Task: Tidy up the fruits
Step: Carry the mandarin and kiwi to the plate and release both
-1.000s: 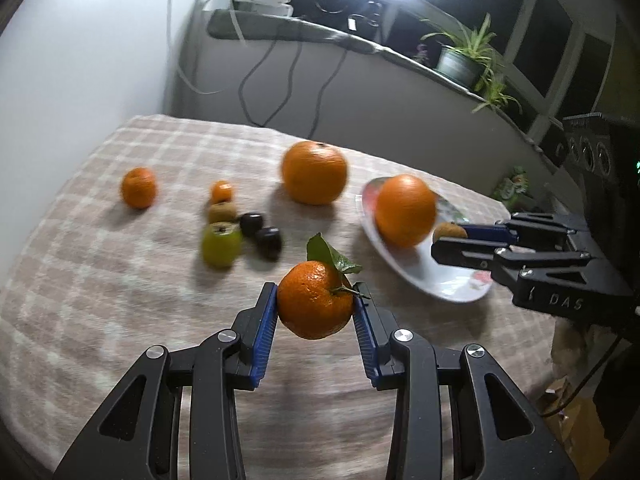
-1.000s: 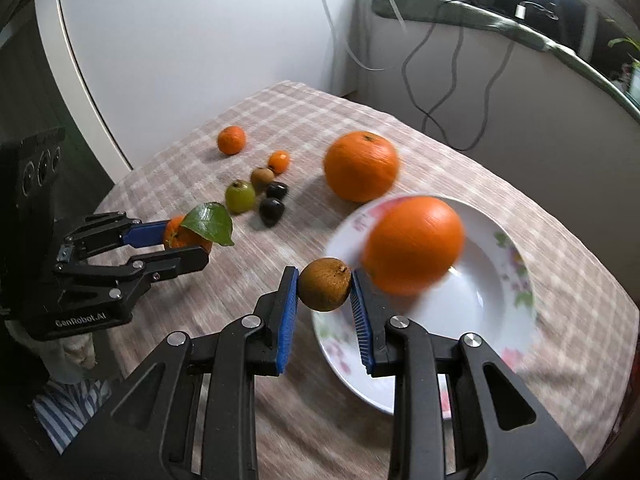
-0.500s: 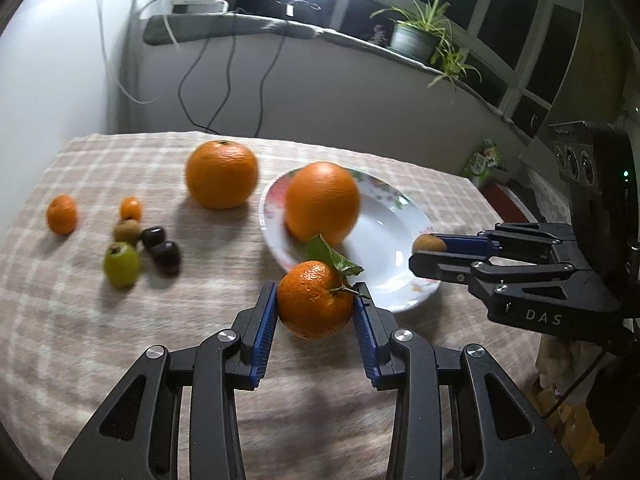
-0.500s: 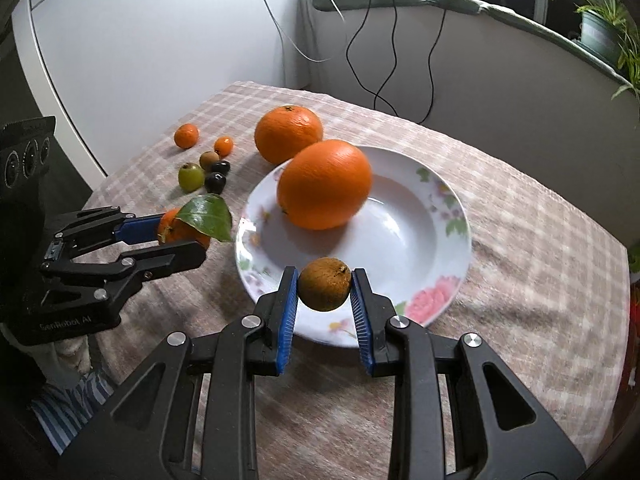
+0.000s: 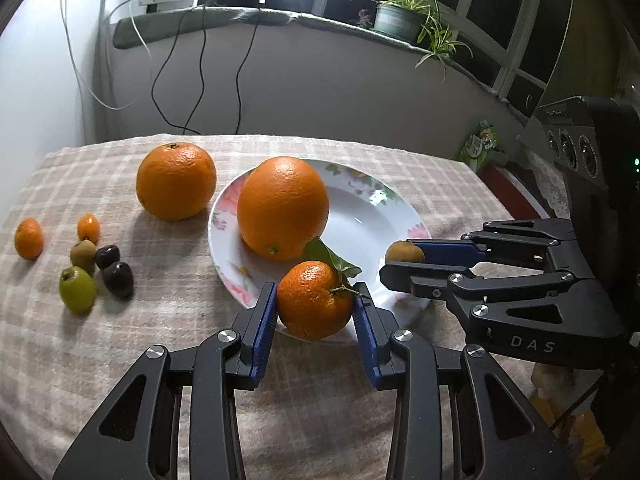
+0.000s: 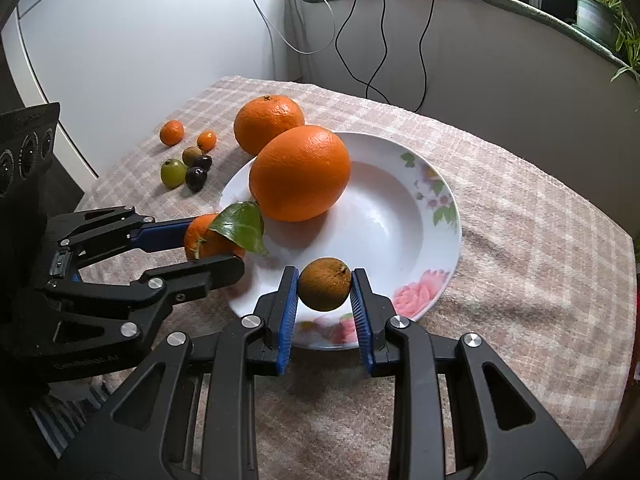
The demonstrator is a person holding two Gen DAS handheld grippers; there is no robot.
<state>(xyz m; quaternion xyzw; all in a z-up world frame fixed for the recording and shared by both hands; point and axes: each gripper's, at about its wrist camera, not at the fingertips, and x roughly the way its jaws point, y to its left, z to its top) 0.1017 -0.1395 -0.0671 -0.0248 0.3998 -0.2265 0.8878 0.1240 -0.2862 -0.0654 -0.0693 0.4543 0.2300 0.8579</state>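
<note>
My left gripper is shut on a leafy mandarin, held over the near rim of the flowered white plate. My right gripper is shut on a small brown fruit, held over the plate's front rim. A big orange lies in the plate's left half. A second big orange rests on the cloth just left of the plate. In the right wrist view the left gripper comes in from the left with the mandarin.
Several small fruits lie on the checked cloth at the left: a green one, two dark ones, a brown one and two little orange ones. Cables hang down the wall behind. A potted plant stands on the sill.
Both grippers have carried their fruits across to the plate's near rim, so the plate and big orange now sit centred ahead. Both grips are unchanged.
</note>
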